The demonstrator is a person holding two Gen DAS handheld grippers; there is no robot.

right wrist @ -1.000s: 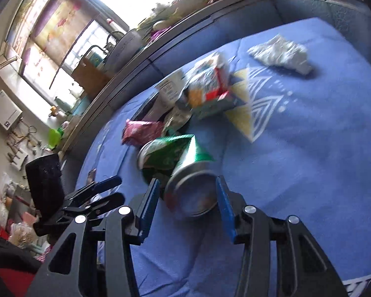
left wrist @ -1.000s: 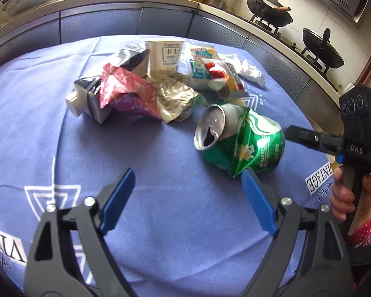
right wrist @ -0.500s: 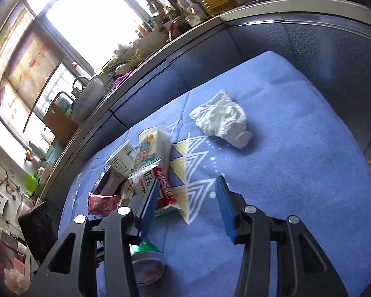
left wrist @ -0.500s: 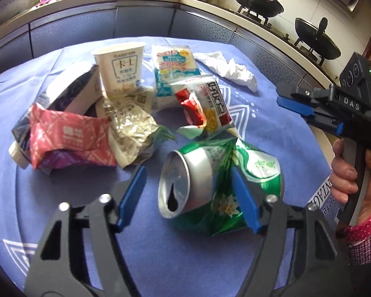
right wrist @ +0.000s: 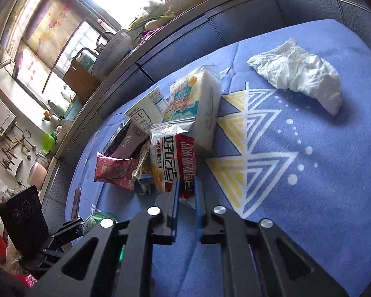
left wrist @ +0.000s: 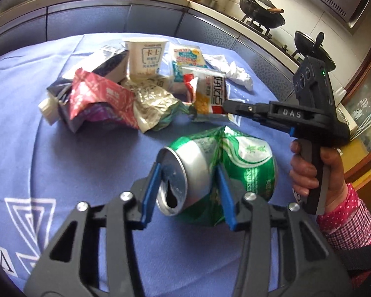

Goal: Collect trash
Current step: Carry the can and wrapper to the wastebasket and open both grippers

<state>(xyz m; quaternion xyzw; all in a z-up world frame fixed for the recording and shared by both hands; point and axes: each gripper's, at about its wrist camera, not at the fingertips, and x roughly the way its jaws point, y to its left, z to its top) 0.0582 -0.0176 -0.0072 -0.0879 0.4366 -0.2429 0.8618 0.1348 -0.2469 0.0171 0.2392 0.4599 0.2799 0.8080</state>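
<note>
Left fingers (left wrist: pixel 222 190) closing on crushed can (left wrist: pixel 217 170); right fingers (right wrist: pixel 174 198) pinch snack wrapper (right wrist: pixel 173 158).

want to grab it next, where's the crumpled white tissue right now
In the right wrist view the tissue lies alone at upper right on the blue cloth, beyond the white snack packet.

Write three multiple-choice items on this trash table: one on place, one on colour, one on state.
1. The crumpled white tissue lies: A) on the blue cloth B) in a bin C) on the stove.
2. The crushed can is: A) red B) green C) yellow.
3. The yogurt cup is: A) lying on its side B) flattened C) upright.

Key: A, since the tissue rests on bare cloth; B, since its printed body is green; C, since its wide rim faces up.
</note>
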